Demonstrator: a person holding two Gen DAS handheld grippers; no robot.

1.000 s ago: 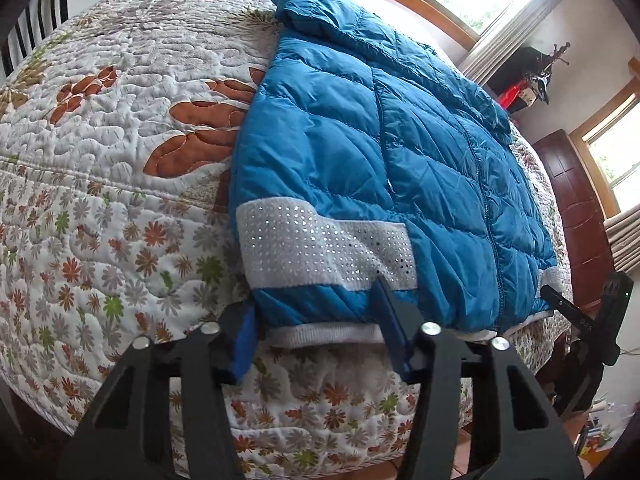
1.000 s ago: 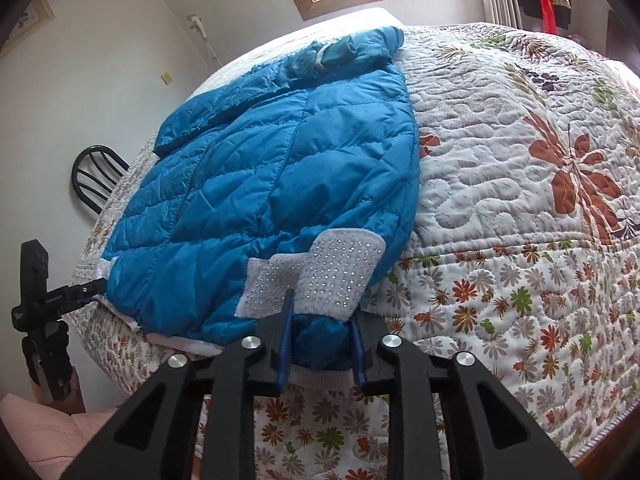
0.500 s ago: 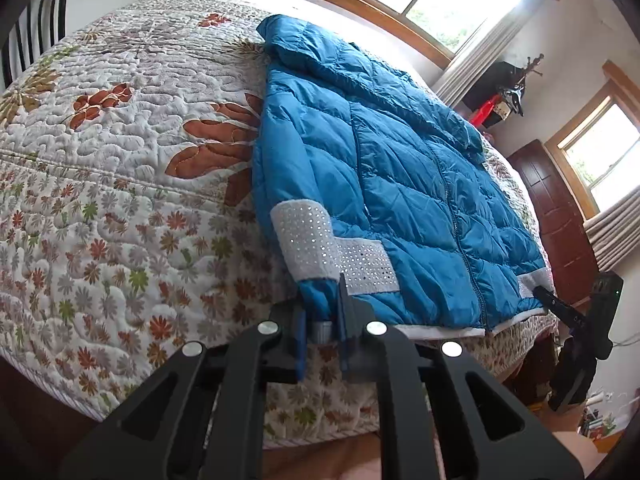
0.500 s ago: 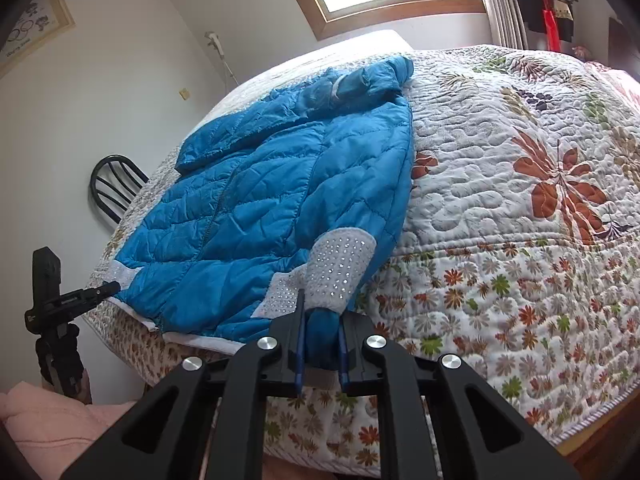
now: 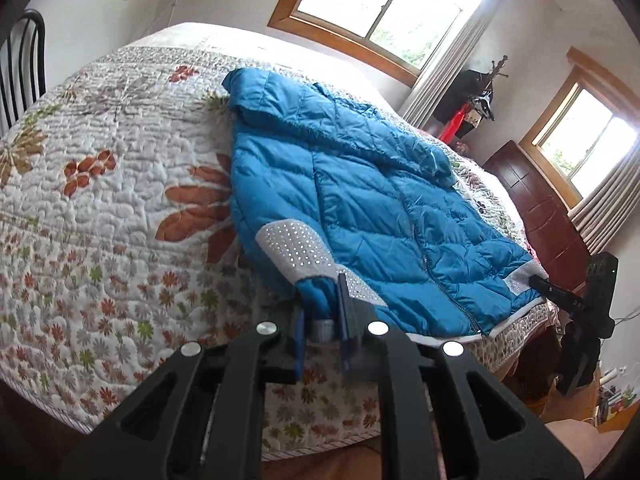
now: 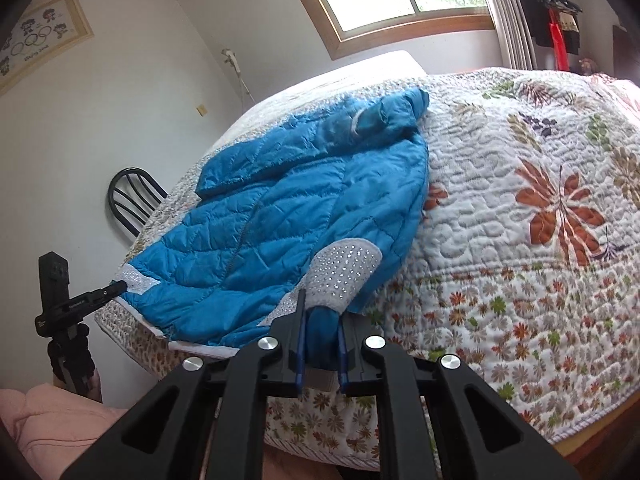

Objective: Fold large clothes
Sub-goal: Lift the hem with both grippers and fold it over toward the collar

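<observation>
A blue quilted jacket (image 5: pixel 360 200) lies spread on the bed, hood toward the far side; it also shows in the right wrist view (image 6: pixel 304 216). Each bottom corner carries a grey studded band (image 5: pixel 296 248) (image 6: pixel 344 276). My left gripper (image 5: pixel 322 316) is shut on one bottom corner of the jacket and holds it lifted off the quilt. My right gripper (image 6: pixel 322 340) is shut on the opposite bottom corner, also lifted. Each gripper shows small at the edge of the other's view: the right one (image 5: pixel 576 300), the left one (image 6: pixel 72 304).
The bed has a floral quilt (image 5: pixel 100 220) (image 6: pixel 540 240). A black chair (image 6: pixel 132 196) stands by the wall. A dark wooden cabinet (image 5: pixel 544 216) and a coat rack (image 5: pixel 476 104) stand near the windows. Pink fabric (image 6: pixel 48 420) lies low at left.
Both grippers closed on the jacket's bottom corners, then pulled back and up, lifting the hem. The jacket now sits farther away in both views.
</observation>
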